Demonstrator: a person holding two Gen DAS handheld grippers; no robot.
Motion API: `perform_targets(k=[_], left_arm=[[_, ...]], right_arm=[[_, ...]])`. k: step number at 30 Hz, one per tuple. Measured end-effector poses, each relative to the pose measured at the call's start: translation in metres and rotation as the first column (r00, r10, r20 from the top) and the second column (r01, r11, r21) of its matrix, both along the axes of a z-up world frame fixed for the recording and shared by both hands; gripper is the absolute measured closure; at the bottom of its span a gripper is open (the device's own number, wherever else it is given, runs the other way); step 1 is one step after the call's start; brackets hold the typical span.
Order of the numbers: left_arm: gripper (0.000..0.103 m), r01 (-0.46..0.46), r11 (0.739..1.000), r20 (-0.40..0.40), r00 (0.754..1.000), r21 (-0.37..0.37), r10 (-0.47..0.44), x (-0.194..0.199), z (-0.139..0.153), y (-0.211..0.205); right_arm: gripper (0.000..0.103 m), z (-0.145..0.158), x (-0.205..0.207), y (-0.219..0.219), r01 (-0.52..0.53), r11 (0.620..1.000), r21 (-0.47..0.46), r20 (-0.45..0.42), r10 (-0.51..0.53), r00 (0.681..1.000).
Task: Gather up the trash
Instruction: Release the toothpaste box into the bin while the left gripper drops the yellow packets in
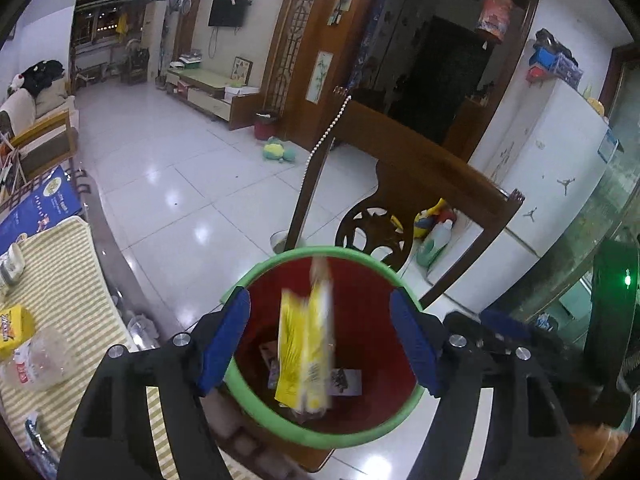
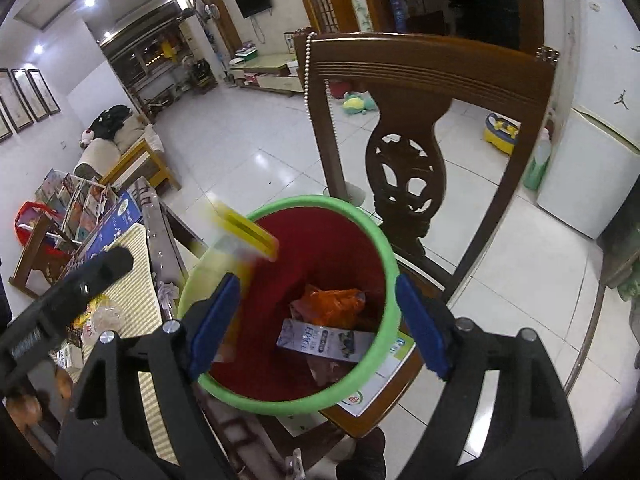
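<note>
Now | one red bin [image 2: 384, 256] | two open grippers: left gripper [image 1: 328, 344], right gripper [image 2: 316, 328]

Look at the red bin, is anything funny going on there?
Yes. A yellow wrapper is blurred in mid-air over the red bin, touching neither blue pad of the open left tool, so it seems to be falling in. The bin also stands on a wooden chair, not the floor.

White glossy floor tiles [image 1: 168, 184] mirror ceiling lights; a carved chair [image 2: 404, 176] stands near, sofa [image 1: 36, 112] and wall TV [image 1: 226, 10] beyond
</note>
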State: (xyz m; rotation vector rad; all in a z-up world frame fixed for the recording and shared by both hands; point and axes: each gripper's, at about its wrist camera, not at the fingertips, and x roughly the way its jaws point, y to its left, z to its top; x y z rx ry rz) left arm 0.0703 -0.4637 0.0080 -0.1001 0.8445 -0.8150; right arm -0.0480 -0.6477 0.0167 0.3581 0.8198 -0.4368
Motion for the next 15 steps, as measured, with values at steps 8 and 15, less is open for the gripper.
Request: perform_targets(k=[8, 15], left_arm=[[0.027, -0.094, 0.996, -0.072, 0.993, 0.005, 0.095, 0.001, -0.016, 0.046], [0.027, -0.255, 0.967, -0.103, 0.961, 0.028, 0.256, -0.001, -0.027, 0.124]], right_arm=[[0.023, -0.005, 0.020, 0.026, -0.075, 0.997, 0.015, -0.009, 0.075, 0.997], [0.021, -0.014, 0.054, 0.084, -0.224, 0.974, 0.023, -0.028, 0.225, 0.974]])
